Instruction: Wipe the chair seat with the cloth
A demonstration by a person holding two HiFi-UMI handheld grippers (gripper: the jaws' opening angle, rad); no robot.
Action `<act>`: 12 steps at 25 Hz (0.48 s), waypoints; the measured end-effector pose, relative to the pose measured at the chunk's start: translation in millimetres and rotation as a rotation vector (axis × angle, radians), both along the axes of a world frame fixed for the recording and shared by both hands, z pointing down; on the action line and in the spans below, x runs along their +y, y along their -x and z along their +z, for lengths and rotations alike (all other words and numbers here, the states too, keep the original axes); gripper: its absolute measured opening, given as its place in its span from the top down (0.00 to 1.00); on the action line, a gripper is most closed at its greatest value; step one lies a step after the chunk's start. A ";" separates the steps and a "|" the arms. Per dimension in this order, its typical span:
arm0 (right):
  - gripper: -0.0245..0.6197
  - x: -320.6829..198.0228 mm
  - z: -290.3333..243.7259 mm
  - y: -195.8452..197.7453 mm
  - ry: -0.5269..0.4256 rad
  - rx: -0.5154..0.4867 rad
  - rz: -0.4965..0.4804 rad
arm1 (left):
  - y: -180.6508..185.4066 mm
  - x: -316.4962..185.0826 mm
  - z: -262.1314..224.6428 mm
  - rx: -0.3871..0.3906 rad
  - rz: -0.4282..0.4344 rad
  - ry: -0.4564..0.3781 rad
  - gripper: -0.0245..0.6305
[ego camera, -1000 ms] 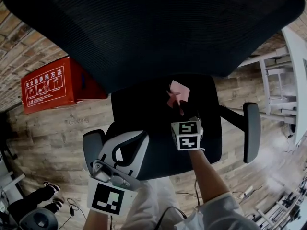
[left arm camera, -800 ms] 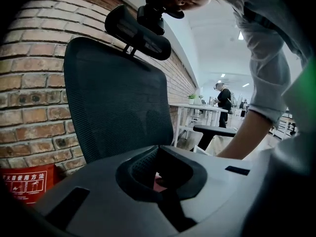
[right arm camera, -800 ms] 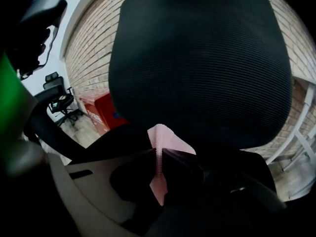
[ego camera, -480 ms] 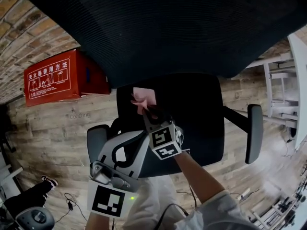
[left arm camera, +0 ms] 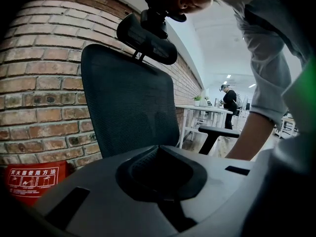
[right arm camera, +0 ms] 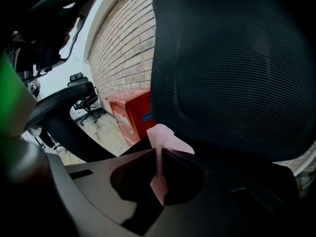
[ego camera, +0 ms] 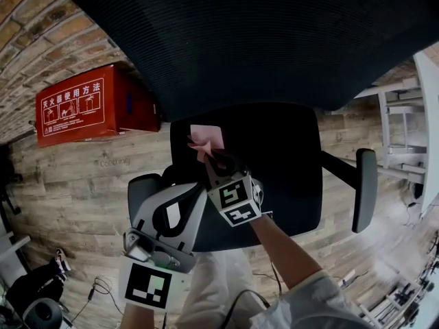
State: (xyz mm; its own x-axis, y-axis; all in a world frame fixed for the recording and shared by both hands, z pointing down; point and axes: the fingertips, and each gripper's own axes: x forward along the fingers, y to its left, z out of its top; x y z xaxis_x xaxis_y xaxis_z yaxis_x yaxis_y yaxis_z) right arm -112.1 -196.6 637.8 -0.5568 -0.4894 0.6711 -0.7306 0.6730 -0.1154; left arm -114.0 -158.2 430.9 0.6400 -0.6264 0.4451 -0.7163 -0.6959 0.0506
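A black office chair fills the head view, its mesh back (ego camera: 260, 40) over the black seat (ego camera: 288, 170). My right gripper (ego camera: 211, 157) is shut on a pink cloth (ego camera: 204, 138) and holds it down at the seat's back left corner. In the right gripper view the cloth (right arm camera: 168, 141) stands pinched between the closed jaws of the right gripper (right arm camera: 159, 152), in front of the chair back (right arm camera: 232, 73). My left gripper (ego camera: 171, 214) hovers by the left armrest (ego camera: 142, 190), off the seat. In its own view the left gripper (left arm camera: 158, 149) is shut with nothing in it.
A red box (ego camera: 82, 108) with white print stands by the brick wall on the left. The right armrest (ego camera: 362, 187) sticks out beside a white desk frame (ego camera: 401, 115). Wooden floor lies all around. A person (left arm camera: 230, 100) stands far off by the desks.
My right gripper has dragged the cloth from the middle back of the seat to its back left corner. The left gripper has hardly shifted.
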 end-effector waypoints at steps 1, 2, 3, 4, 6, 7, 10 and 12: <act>0.88 -0.2 1.0 -3.0 0.000 0.008 0.005 | 0.9 0.1 -0.1 0.001 0.001 -0.001 0.93; 0.88 -0.3 2.0 -6.6 -0.001 0.015 0.011 | 1.8 0.3 0.3 0.001 0.003 -0.001 0.93; 0.88 -0.3 3.0 -10.7 -0.001 0.023 0.019 | 2.7 0.9 1.0 -0.001 0.004 0.001 0.93; 0.88 -0.2 3.9 -15.5 -0.001 0.030 0.028 | 3.6 1.6 1.8 -0.004 0.005 0.003 0.93; 0.88 0.5 5.2 -27.8 -0.001 0.045 0.050 | 3.9 2.4 2.7 -0.004 0.002 0.008 0.93; 0.88 0.9 5.7 -35.3 -0.002 0.053 0.063 | 3.1 2.4 2.7 -0.003 0.000 0.008 0.93; 0.88 3.2 7.7 -60.9 -0.004 0.081 0.113 | -2.0 3.2 2.6 -0.006 0.016 0.003 0.93; 0.88 5.2 8.4 -80.1 -0.003 0.097 0.154 | -6.7 5.2 3.0 -0.015 0.041 -0.002 0.93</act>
State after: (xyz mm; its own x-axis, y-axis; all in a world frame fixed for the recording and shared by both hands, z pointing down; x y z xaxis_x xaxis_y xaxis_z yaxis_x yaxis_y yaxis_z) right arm -32.0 -191.4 646.2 -0.4080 -0.5660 0.7163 -0.8325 0.5527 -0.0374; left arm -107.3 -153.0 433.8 0.6587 -0.6004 0.4535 -0.6875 -0.7251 0.0386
